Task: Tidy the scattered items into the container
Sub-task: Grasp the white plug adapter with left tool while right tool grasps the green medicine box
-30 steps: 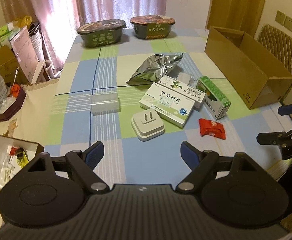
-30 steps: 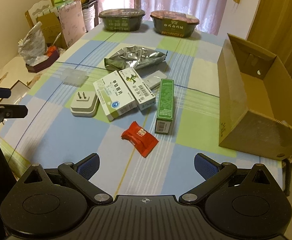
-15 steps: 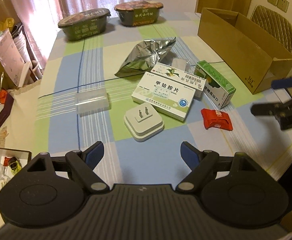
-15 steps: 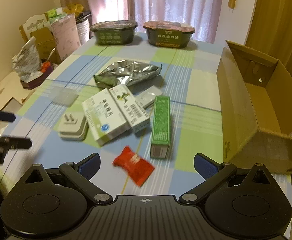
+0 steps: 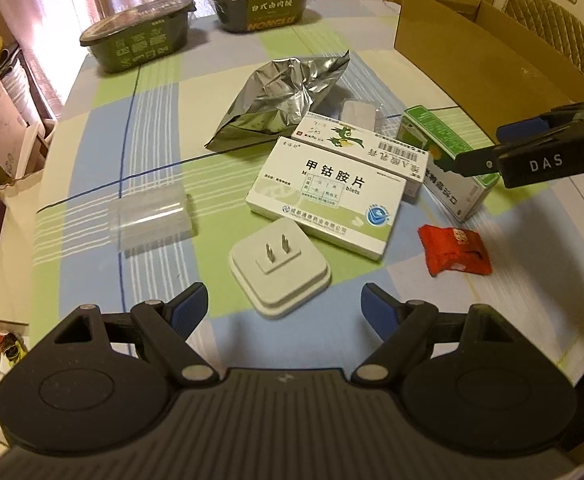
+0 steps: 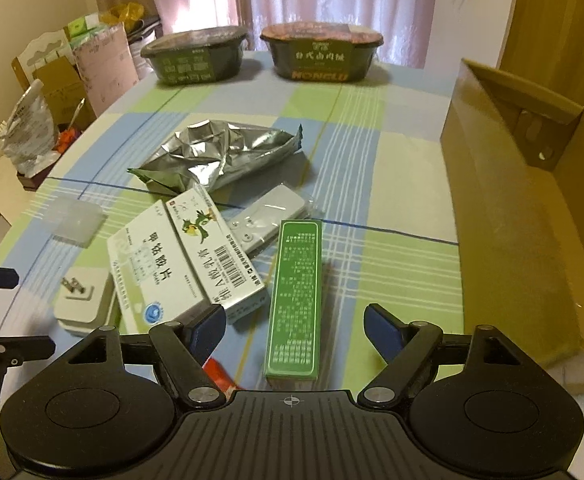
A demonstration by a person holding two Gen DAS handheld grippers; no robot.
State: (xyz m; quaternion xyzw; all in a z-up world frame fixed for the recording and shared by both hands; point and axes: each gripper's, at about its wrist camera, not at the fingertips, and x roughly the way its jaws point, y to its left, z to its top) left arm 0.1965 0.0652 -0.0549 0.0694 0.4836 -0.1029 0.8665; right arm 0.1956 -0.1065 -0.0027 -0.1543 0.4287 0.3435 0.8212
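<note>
Scattered on the checked tablecloth lie a white plug adapter [image 5: 279, 270], two white medicine boxes [image 5: 328, 200] [image 5: 362, 148], a long green box [image 6: 296, 300], a red packet [image 5: 454, 250], a silver foil bag [image 5: 283, 96], a clear plastic case [image 5: 151, 222] and a white test cassette in clear wrap [image 6: 267, 220]. The open cardboard box [image 6: 520, 216] stands at the right. My left gripper [image 5: 283, 308] is open just short of the plug adapter. My right gripper [image 6: 294, 324] is open, with the near end of the green box between its fingers. The red packet [image 6: 217, 372] is mostly hidden under it.
Two lidded instant-food bowls [image 6: 197, 58] [image 6: 322, 54] stand at the table's far end before the curtains. Boxes and bags [image 6: 63, 84] crowd the floor to the left. A padded chair [image 5: 560, 28] stands behind the cardboard box.
Both grippers have moved forward and lower over the items. The right gripper now straddles the near end of the green box, and the left has closed in on the plug adapter.
</note>
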